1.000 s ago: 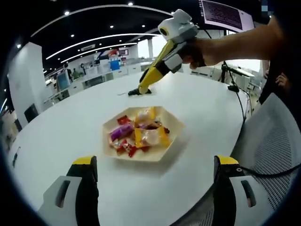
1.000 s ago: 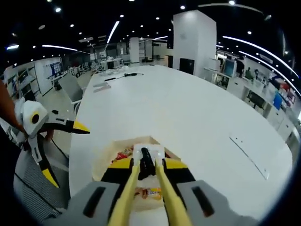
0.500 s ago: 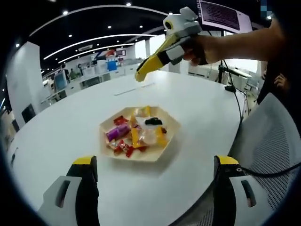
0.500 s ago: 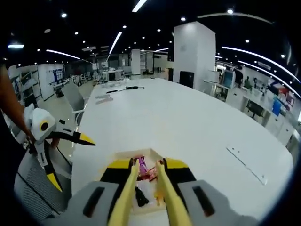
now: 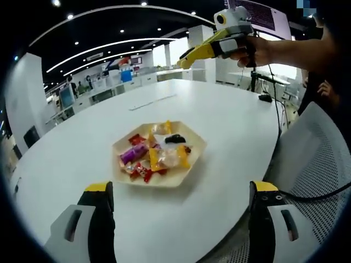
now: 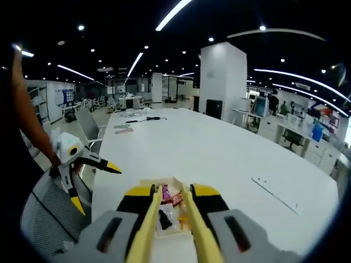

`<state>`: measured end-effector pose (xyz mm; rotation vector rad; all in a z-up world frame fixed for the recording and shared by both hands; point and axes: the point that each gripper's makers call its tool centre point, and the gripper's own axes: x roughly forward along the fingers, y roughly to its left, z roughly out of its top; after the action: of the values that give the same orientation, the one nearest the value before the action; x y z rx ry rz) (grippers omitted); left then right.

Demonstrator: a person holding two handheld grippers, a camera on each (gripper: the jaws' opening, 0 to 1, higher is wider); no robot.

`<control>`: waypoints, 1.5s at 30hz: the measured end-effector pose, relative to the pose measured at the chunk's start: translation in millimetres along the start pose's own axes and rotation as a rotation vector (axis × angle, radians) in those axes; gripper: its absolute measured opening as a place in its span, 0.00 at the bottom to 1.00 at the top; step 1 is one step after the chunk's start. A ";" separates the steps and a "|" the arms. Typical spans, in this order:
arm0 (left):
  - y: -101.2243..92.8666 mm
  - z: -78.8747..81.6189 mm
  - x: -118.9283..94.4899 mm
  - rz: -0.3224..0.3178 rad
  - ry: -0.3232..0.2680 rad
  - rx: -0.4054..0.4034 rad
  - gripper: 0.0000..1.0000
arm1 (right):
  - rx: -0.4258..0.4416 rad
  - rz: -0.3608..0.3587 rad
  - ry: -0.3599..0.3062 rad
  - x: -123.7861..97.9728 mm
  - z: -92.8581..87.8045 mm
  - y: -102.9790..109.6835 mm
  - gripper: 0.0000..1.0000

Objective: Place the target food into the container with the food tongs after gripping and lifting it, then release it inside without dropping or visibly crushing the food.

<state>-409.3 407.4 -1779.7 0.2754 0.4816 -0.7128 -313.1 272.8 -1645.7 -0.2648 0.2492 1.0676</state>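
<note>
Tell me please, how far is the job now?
Done, it seems: the black food piece lies in the tray among wrapped candies, not visibly crushed. In hand: the right gripper holds the food tongs, apparently empty, above the tray. Left: probably nothing but to withdraw.

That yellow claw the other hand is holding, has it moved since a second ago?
Yes. In the left gripper view, the right claw has risen from the white table just behind the snack tray, and now hangs well above and beyond it.
</note>
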 end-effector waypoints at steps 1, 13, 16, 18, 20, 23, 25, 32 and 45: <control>0.6 0.2 -0.6 0.001 -0.001 -0.009 0.99 | -0.007 -0.002 0.003 -2.4 -0.2 -0.3 0.25; -0.5 2.7 -1.2 -0.003 -0.013 -0.009 0.99 | -0.008 -0.039 -0.010 -17.6 -2.2 -11.9 0.25; -0.4 4.8 -1.8 0.004 -0.019 -0.015 0.99 | -0.001 -0.053 -0.008 -25.1 -6.4 -14.6 0.25; 2.7 2.7 -1.5 0.016 -0.010 -0.026 0.99 | 0.012 -0.055 -0.009 -32.1 -10.0 -14.2 0.26; 3.0 4.2 -1.7 0.017 -0.012 -0.031 0.99 | 0.013 -0.048 -0.012 -39.1 -13.0 -10.5 0.25; -0.9 15.0 -3.2 -0.009 -0.053 -0.040 0.99 | 0.005 -0.030 -0.015 -48.9 -16.2 -2.5 0.25; -16.3 31.7 -4.4 -0.087 -0.100 -0.030 0.99 | 0.002 -0.020 -0.025 -57.1 -16.1 1.6 0.25; -52.1 96.2 -3.4 -0.303 -0.144 0.123 0.99 | 0.032 0.080 -0.120 -83.8 1.6 27.4 0.26; -94.8 206.0 -0.2 -0.576 -0.171 0.335 0.69 | 0.036 0.251 -0.264 -97.2 35.1 67.0 0.26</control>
<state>-406.7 256.2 -1610.7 0.3906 0.2721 -1.3731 -414.5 234.7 -1587.1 -0.0582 0.0644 1.3310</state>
